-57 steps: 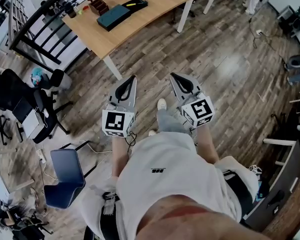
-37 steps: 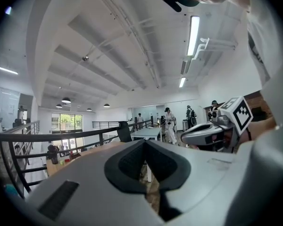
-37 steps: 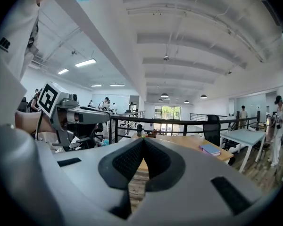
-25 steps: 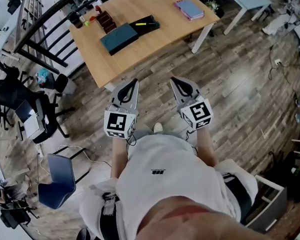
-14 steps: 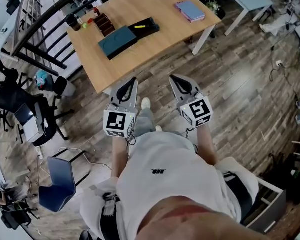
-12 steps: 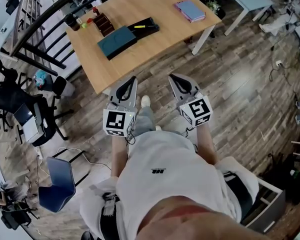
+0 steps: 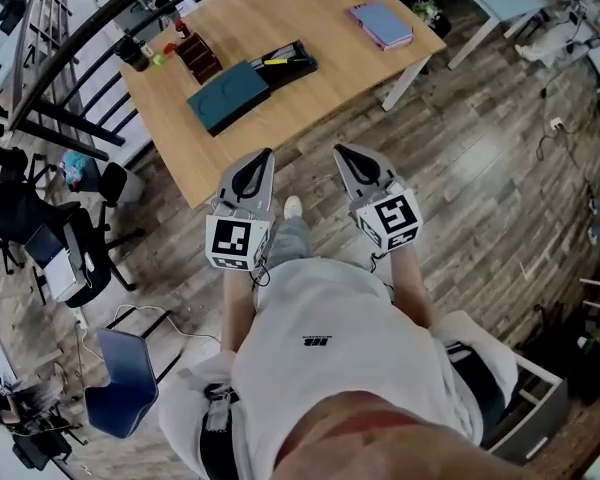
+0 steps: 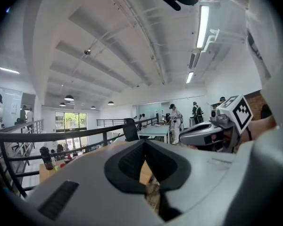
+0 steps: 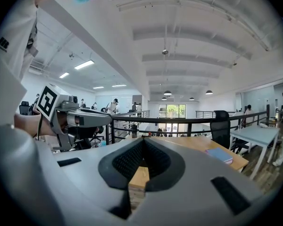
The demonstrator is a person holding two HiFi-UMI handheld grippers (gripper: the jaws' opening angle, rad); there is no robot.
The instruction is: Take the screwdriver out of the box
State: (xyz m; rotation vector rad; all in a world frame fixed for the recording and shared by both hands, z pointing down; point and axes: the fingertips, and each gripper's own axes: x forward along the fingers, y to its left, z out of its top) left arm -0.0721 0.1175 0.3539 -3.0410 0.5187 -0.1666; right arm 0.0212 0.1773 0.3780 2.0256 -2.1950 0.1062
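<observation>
Closer than half a second ago, both grippers have advanced on the wooden table (image 7: 310, 8). Its near edge now lies right at the tip of the left gripper (image 7: 263, 160), while the right gripper (image 7: 342, 154) is a little short of that same edge, over the plank floor (image 7: 460, 168). Neither reaches in over the table top. They are held side by side, apart from each other, both pointing toward the table.

The left gripper's jaws are closed tip to tip with nothing between them; through the hollow behind the tips only a strip of the table's wood and some floor show. The right gripper's jaws are likewise pressed together and hold nothing, with the table's edge showing through their hollow.

On the table, the black box (image 7: 292, 66) lies open about the middle of the top, and the screwdriver (image 7: 277, 61), yellow-handled, lies inside it. A dark teal case (image 7: 226, 94) lies just beside the box, toward the table's left end. A brown organiser (image 7: 197, 56) and a dark bottle (image 7: 133, 53) stand near the table's far left corner. A purple notebook (image 7: 380, 25) lies near the table's right corner, well apart from the box
</observation>
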